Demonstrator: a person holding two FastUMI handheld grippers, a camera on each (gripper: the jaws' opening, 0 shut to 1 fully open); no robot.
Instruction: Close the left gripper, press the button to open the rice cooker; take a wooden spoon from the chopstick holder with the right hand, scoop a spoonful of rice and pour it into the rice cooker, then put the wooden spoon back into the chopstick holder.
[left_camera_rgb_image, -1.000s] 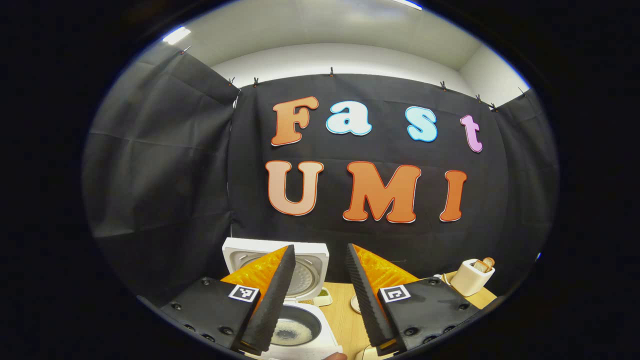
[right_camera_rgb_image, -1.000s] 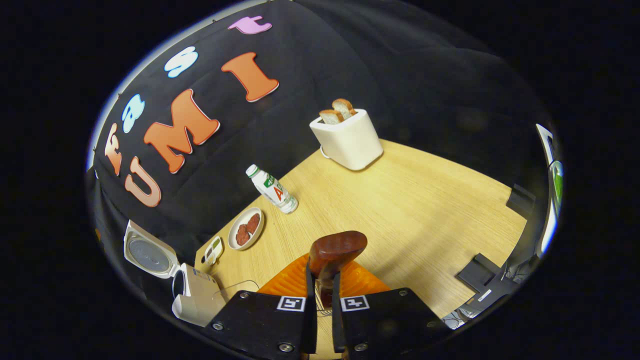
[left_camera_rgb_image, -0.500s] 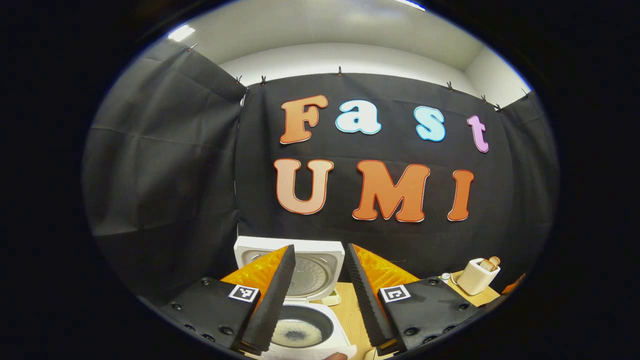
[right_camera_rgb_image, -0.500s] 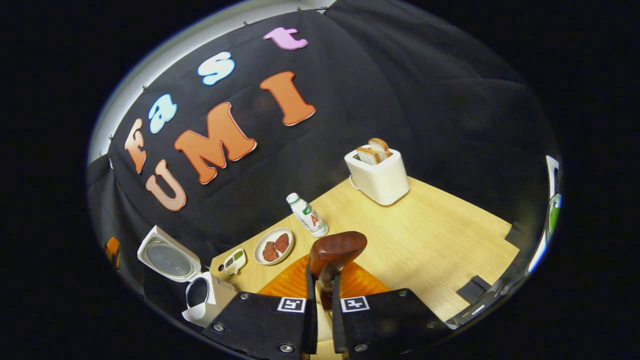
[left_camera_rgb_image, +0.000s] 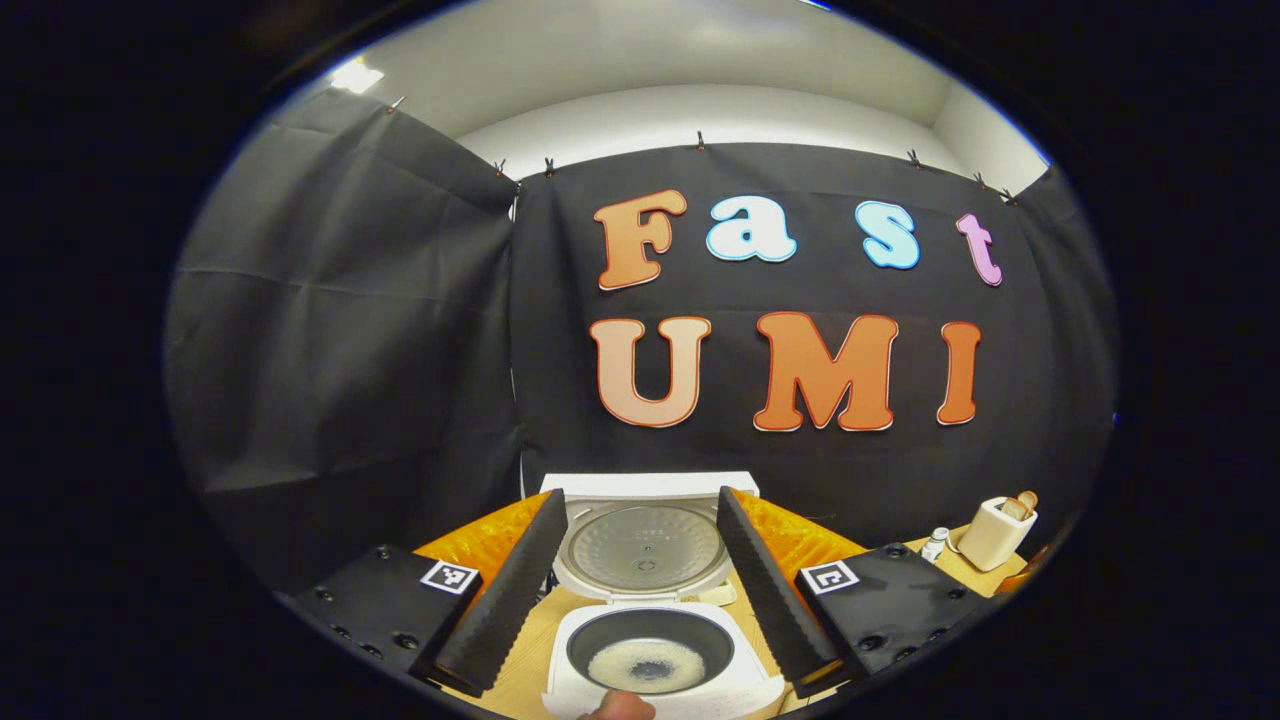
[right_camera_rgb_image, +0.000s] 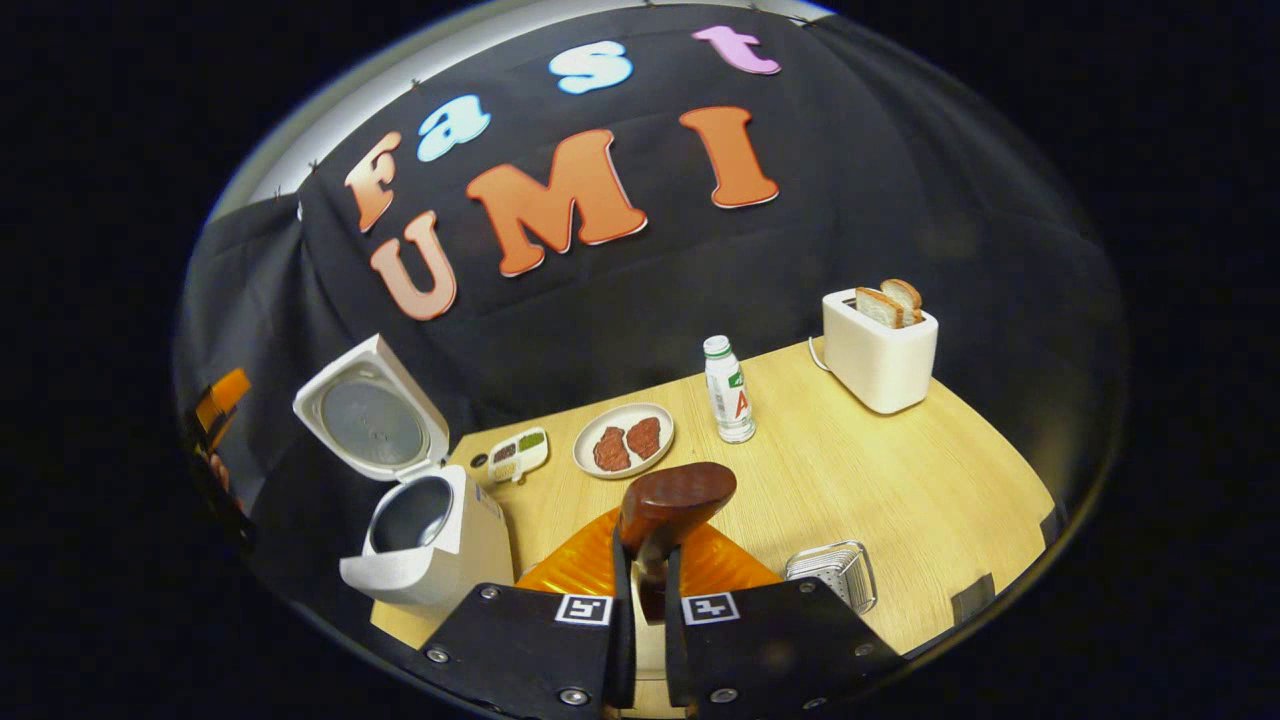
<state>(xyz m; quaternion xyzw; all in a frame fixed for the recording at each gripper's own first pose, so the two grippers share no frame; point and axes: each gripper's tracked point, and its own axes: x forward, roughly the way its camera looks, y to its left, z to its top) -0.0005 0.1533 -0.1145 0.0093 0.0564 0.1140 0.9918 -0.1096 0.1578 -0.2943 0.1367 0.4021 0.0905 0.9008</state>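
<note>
- The left gripper hangs above the rice cooker with its fingers spread wide and nothing between them.
- In the left gripper view the rice cooker sits directly below and ahead of that gripper, lid raised upright, and a patch of rice lies at the bottom of its dark pot.
- The right gripper is pressed together on the handle of the wooden spoon, both fingers clamping it; the spoon's bowl stands up just past the fingertips.
- In the right gripper view the rice cooker stands at the left edge of the desk, well to the left of the held spoon, with its lid open.
- A wire chopstick holder lies near the front edge of the desk, just right of the right gripper.
- Along the back edge stand a small sauce dish, a plate with two pieces of meat, a bottle and a toaster holding bread slices.
- Whether the spoon carries any rice cannot be told.
</note>
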